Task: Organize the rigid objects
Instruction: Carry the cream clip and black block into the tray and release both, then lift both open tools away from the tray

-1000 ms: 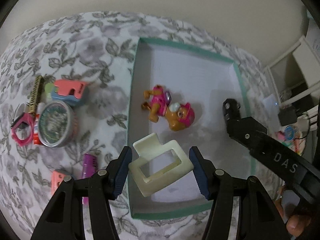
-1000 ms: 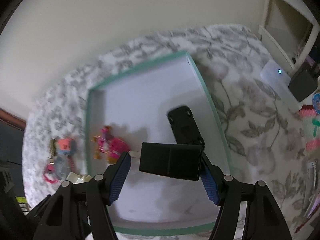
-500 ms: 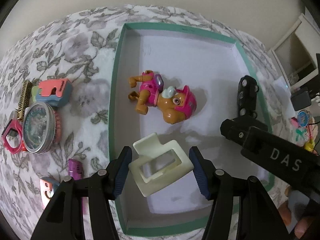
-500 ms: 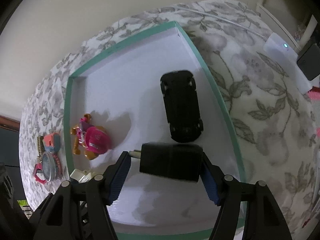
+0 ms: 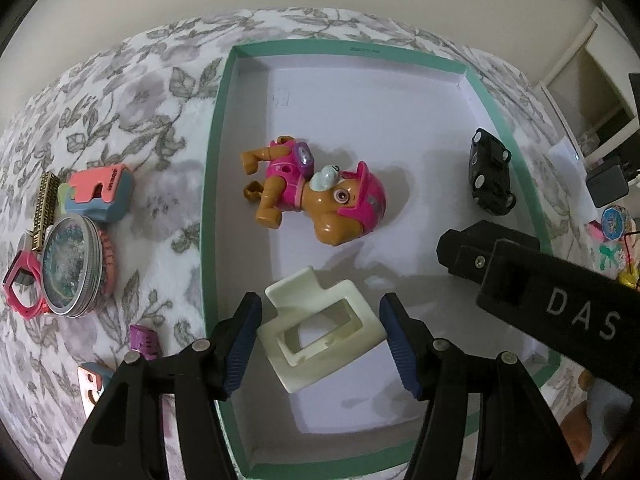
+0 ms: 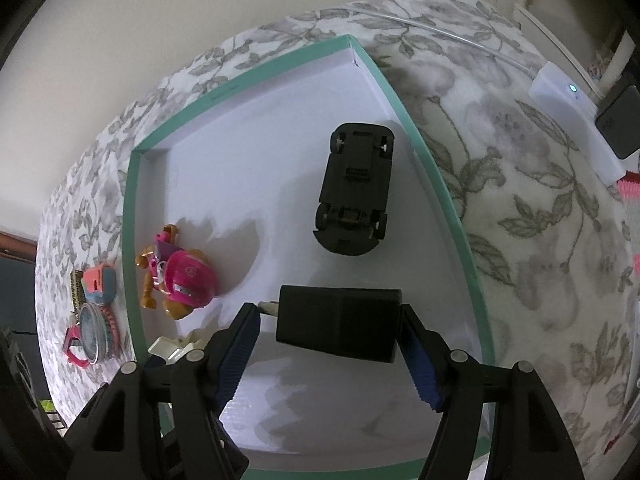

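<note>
White capital letters "DAS" stand on the black body of the other gripper (image 5: 576, 312) where it crosses the lower right of the left wrist view. A short word in dark letters runs sideways along the salmon-pink face of the small pink and blue object (image 5: 100, 190) on the floral cloth; it is too distorted to read with confidence. A tiny line of dark print sits on the far green rim of the tray (image 5: 362, 50) and is too small to make out. Nothing else is legible.
</note>
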A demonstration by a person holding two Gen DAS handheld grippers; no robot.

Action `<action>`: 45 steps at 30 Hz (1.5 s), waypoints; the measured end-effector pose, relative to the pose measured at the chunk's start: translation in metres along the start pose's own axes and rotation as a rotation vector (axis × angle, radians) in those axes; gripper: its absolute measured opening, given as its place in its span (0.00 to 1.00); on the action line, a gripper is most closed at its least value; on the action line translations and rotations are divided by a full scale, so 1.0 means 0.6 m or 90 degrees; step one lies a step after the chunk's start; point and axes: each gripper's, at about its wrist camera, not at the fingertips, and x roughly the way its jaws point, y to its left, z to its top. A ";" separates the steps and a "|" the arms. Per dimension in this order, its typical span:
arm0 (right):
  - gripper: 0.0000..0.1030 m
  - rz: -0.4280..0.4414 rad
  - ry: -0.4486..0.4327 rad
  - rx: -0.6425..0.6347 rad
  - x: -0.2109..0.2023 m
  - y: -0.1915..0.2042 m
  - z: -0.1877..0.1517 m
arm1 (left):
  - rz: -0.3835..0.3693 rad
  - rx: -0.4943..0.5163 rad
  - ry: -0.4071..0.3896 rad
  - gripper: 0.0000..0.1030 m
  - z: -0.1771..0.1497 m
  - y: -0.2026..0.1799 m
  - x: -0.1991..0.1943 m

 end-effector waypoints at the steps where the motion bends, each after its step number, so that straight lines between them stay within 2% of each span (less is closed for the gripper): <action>1: 0.79 0.001 -0.002 0.003 0.000 -0.001 0.000 | -0.001 -0.002 0.000 0.63 0.001 0.000 0.000; 3: 0.82 -0.001 -0.005 0.007 -0.001 0.000 0.002 | -0.003 -0.006 0.000 0.65 0.000 0.006 -0.002; 7: 0.82 0.000 -0.018 0.003 -0.017 0.003 0.005 | -0.033 -0.014 0.002 0.75 0.002 0.014 -0.015; 12: 0.82 0.005 -0.064 -0.009 -0.063 0.015 0.009 | -0.035 -0.007 -0.026 0.77 0.011 0.017 -0.050; 14: 0.82 0.006 -0.090 -0.013 -0.088 0.020 0.010 | -0.038 -0.010 -0.037 0.90 0.016 0.020 -0.064; 21: 0.82 0.008 -0.155 -0.021 -0.151 0.033 0.014 | -0.033 -0.021 -0.069 0.91 0.025 0.030 -0.098; 28: 0.82 0.000 -0.203 -0.027 -0.198 0.038 0.008 | -0.020 -0.072 -0.111 0.92 0.039 0.074 -0.142; 31: 0.82 0.004 -0.203 -0.028 -0.200 0.039 0.008 | -0.014 -0.094 -0.135 0.96 0.043 0.095 -0.163; 38: 0.82 -0.003 -0.187 -0.035 -0.184 0.044 0.009 | 0.008 -0.138 -0.180 0.96 0.048 0.144 -0.200; 43: 0.82 -0.009 -0.184 -0.045 -0.177 0.052 0.008 | 0.018 -0.170 -0.198 0.97 0.049 0.178 -0.213; 44: 0.84 -0.009 -0.183 -0.047 -0.175 0.054 0.008 | 0.019 -0.175 -0.199 0.98 0.048 0.182 -0.214; 45: 0.94 -0.010 -0.181 -0.048 -0.173 0.055 0.008 | 0.022 -0.178 -0.200 0.98 0.048 0.187 -0.215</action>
